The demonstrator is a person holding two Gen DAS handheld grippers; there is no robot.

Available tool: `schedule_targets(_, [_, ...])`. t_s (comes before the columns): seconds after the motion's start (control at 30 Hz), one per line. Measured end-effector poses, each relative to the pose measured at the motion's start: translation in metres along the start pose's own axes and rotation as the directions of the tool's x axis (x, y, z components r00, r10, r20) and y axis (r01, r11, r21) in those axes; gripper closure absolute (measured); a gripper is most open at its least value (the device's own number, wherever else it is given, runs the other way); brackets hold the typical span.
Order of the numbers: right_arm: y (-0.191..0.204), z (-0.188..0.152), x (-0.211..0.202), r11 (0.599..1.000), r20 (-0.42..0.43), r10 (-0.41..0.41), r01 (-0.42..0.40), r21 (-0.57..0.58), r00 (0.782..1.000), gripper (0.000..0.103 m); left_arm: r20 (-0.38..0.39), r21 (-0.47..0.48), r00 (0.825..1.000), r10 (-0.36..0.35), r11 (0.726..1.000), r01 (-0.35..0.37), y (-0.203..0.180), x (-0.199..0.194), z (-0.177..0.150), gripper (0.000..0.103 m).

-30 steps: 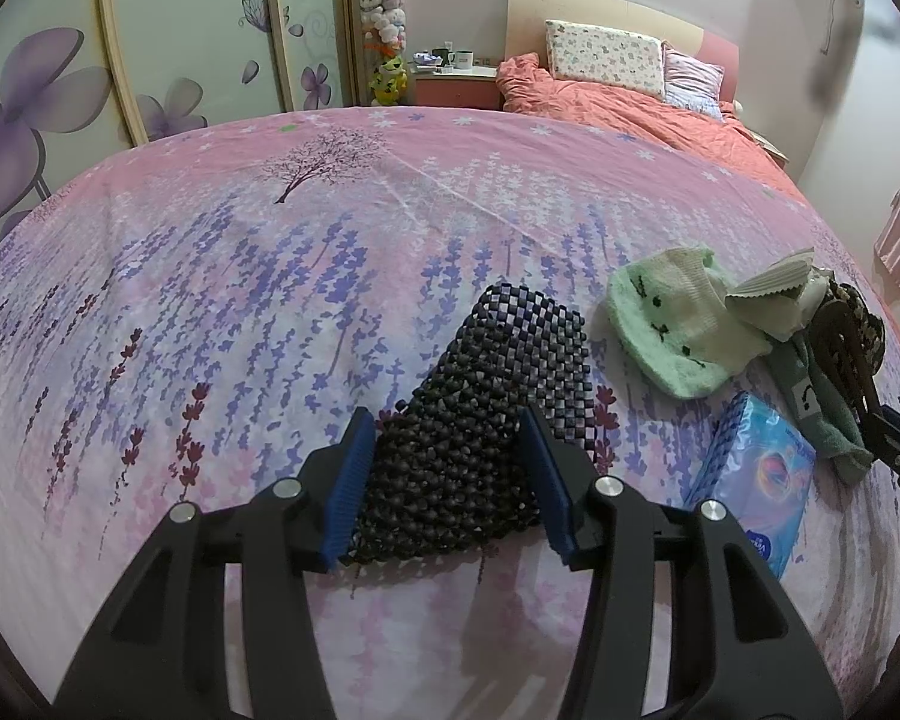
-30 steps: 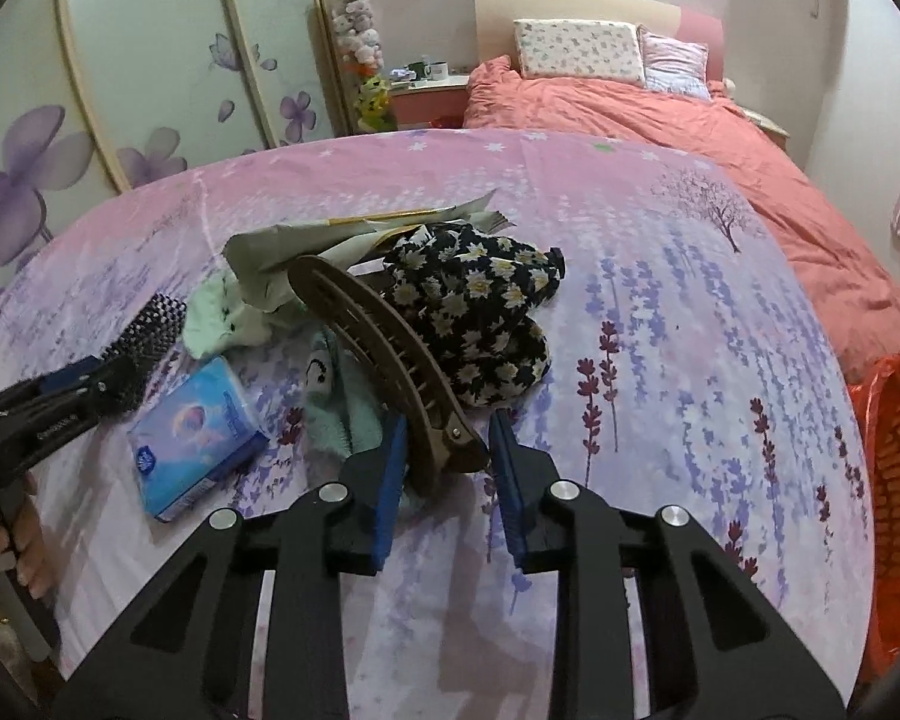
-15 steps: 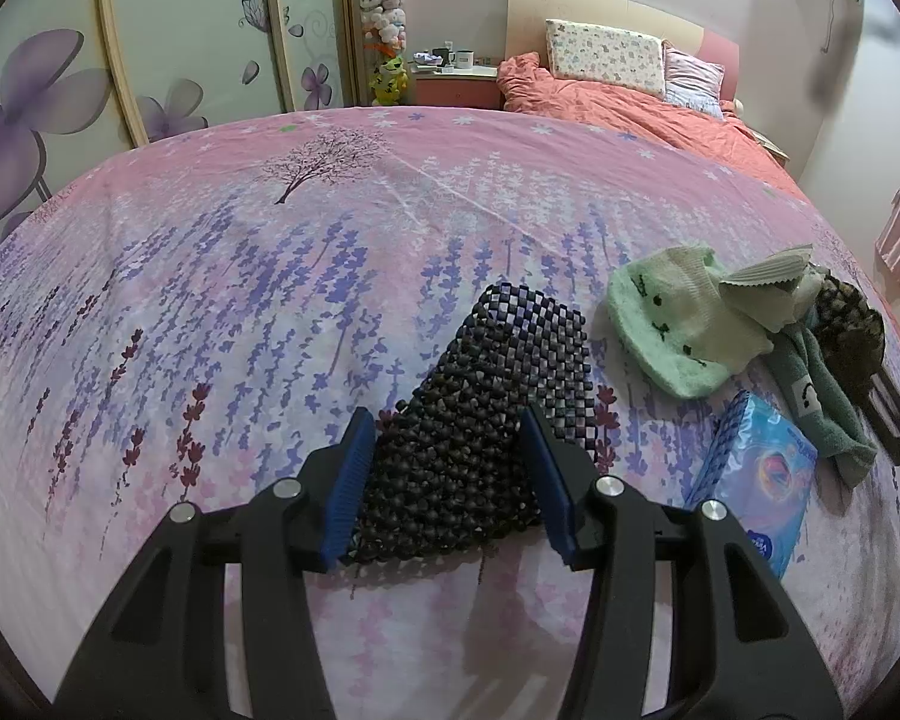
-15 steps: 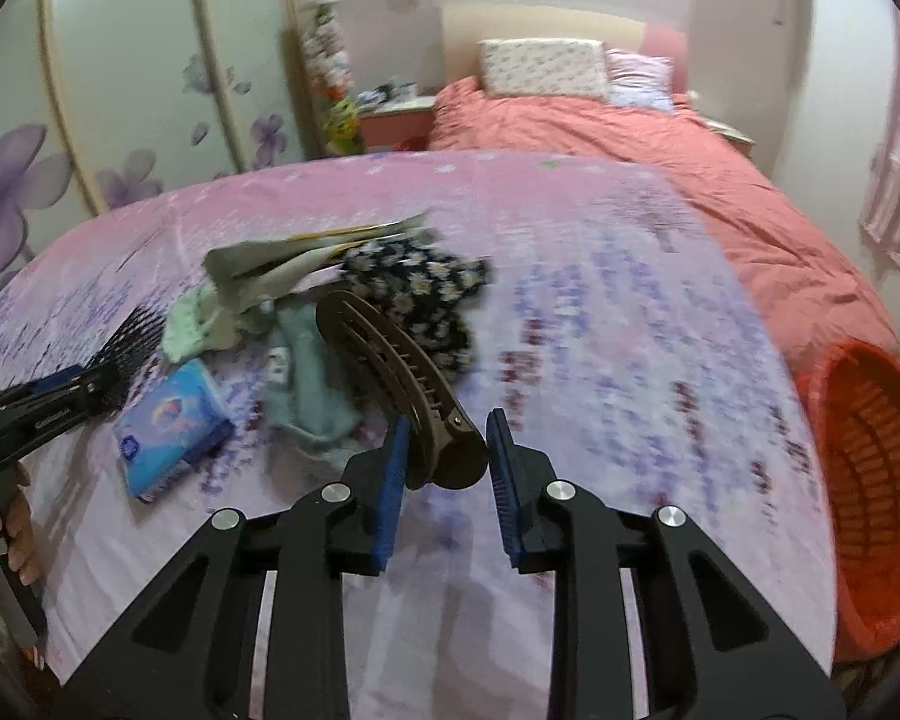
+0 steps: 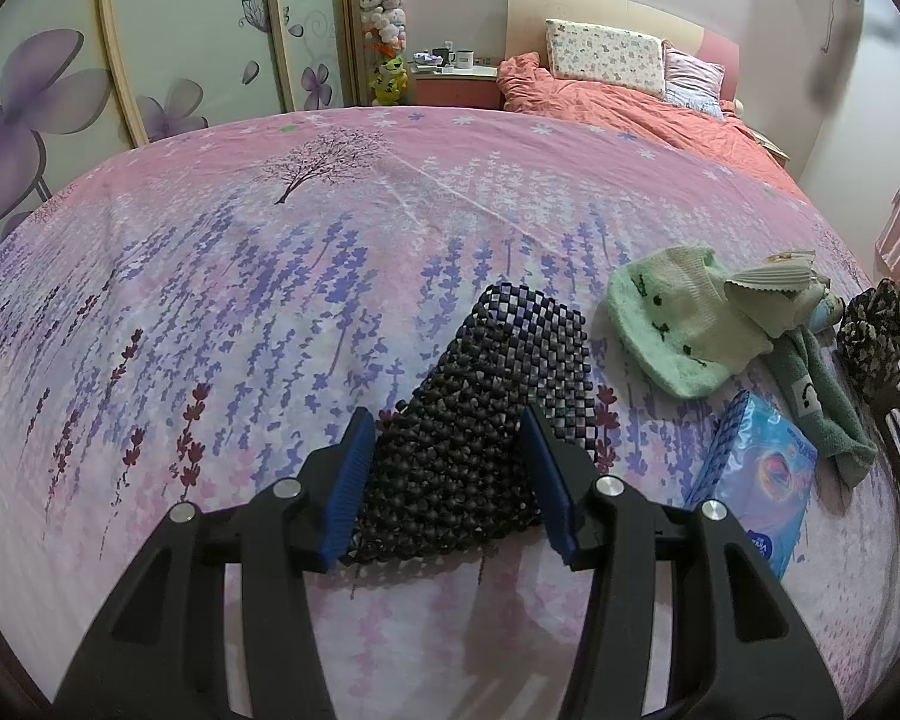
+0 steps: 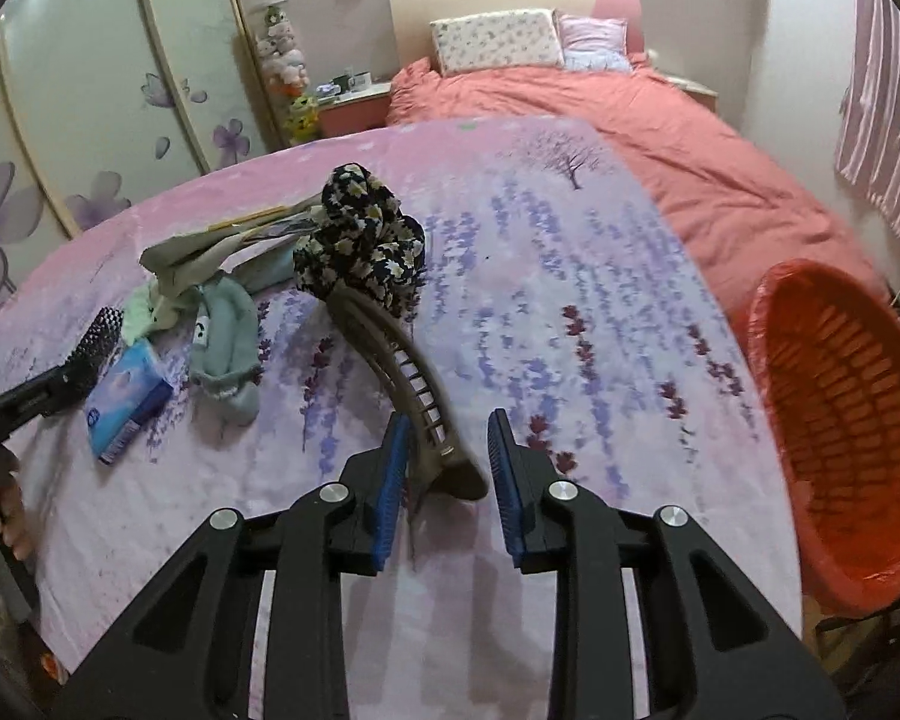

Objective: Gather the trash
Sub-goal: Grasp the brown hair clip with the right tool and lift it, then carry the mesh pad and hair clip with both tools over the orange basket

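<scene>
My left gripper [image 5: 450, 480] is shut on a black beaded mat [image 5: 498, 396] that lies on the lavender-print bedspread [image 5: 270, 300]; the mat fills the gap between both blue pads. Between the pads of my right gripper [image 6: 447, 468] sits a brown hair clip [image 6: 390, 354], hinge end inside, toothed end pointing away to the left. Its jaws are opening slightly, and the clip still hangs in them above the bed. An orange basket [image 6: 768, 324] stands off the bed's right side.
On the bed lie a blue tissue pack [image 6: 126, 402], a teal sock [image 6: 228, 342], a pale green knitted hat [image 5: 672, 324], a crumpled wrapper [image 6: 210, 252] and a black floral cloth [image 6: 360, 240]. A person's hand [image 6: 6, 510] holds the left gripper.
My right gripper has carried the hair clip rightwards, away from the pile, and rolled a little; the orange basket now shows much larger. The left gripper and the mat have not moved.
</scene>
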State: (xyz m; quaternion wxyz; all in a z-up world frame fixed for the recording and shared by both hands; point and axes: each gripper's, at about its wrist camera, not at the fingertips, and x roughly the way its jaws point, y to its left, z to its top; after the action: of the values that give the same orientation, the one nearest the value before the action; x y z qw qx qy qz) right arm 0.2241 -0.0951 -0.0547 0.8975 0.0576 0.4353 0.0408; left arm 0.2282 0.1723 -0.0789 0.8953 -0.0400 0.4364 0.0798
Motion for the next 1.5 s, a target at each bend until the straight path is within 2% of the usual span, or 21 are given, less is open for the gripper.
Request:
schedule_targets(0.23, [0.008, 0.007, 0.017, 1.000, -0.037, -0.003, 0.002, -0.009, 0.999, 0.071, 0.000, 0.000, 1.000, -0.001, 1.000, 0.001, 0.000, 0.000, 0.000, 0.052])
schedule_targets(0.27, [0.008, 0.005, 0.017, 1.000, -0.041, -0.001, 0.001, -0.009, 0.999, 0.072, 0.000, 0.000, 1.000, -0.001, 1.000, 0.001, 0.000, 0.000, 0.000, 0.052])
schedule_targets(0.3, [0.008, 0.005, 0.016, 1.000, -0.042, 0.001, -0.002, -0.007, 0.999, 0.082, 0.000, 0.000, 1.000, -0.001, 1.000, 0.001, 0.000, 0.000, 0.000, 0.052])
schedule_targets(0.33, [0.010, 0.004, 0.015, 1.000, -0.040, -0.012, 0.012, -0.009, 0.999, 0.088, 0.000, 0.000, 1.000, -0.001, 1.000, 0.001, 0.000, 0.000, 0.000, 0.052])
schedule_targets(0.47, [0.001, -0.001, 0.006, 0.998, -0.017, -0.065, 0.066, 0.020, 0.998, 0.088, 0.000, 0.000, 1.000, -0.001, 1.000, 0.001, 0.001, 0.000, 0.000, 0.052])
schedule_targets(0.57, [-0.013, -0.003, 0.001, 0.988, 0.000, -0.138, 0.137, 0.074, 0.990, 0.088, 0.000, 0.001, 1.000, -0.001, 1.000, 0.001, 0.001, 0.000, 0.000, 0.052])
schedule_targets(0.67, [-0.028, -0.001, 0.004, 0.969, -0.023, -0.197, 0.198, 0.147, 0.980, 0.088, 0.000, 0.001, 1.000, -0.001, 1.000, 0.001, 0.001, 0.000, 0.000, 0.052])
schedule_targets(0.93, [-0.030, 0.002, 0.013, 0.973, -0.017, -0.194, 0.194, 0.126, 0.981, 0.086, 0.000, 0.001, 1.000, -0.004, 1.000, 0.004, 0.001, 0.000, 0.000, 0.052])
schedule_targets(1.1, [-0.029, 0.000, 0.013, 0.976, 0.010, -0.195, 0.193, 0.103, 0.981, 0.086, 0.008, 0.008, 0.998, -0.060, 0.998, 0.060, 0.007, -0.003, -0.004, 0.049])
schedule_targets(1.2, [-0.030, -0.002, 0.011, 0.977, 0.011, -0.185, 0.183, 0.109, 0.983, 0.086, 0.007, 0.021, 0.996, -0.085, 0.996, 0.085, 0.009, -0.005, -0.009, 0.044])
schedule_targets(1.4, [-0.030, 0.000, 0.008, 0.980, 0.007, -0.168, 0.166, 0.106, 0.986, 0.086, -0.002, 0.063, 0.999, -0.055, 0.996, 0.055, -0.004, -0.004, -0.011, 0.041])
schedule_targets(1.47, [-0.036, 0.001, 0.008, 0.983, -0.002, -0.141, 0.140, 0.123, 0.990, 0.086, -0.002, 0.066, 0.999, -0.046, 0.997, 0.046, -0.007, -0.003, -0.010, 0.043])
schedule_targets(1.5, [-0.038, 0.001, 0.007, 0.983, -0.004, -0.127, 0.127, 0.133, 0.992, 0.086, -0.001, 0.068, 0.999, -0.041, 0.997, 0.041, -0.008, -0.003, -0.009, 0.047])
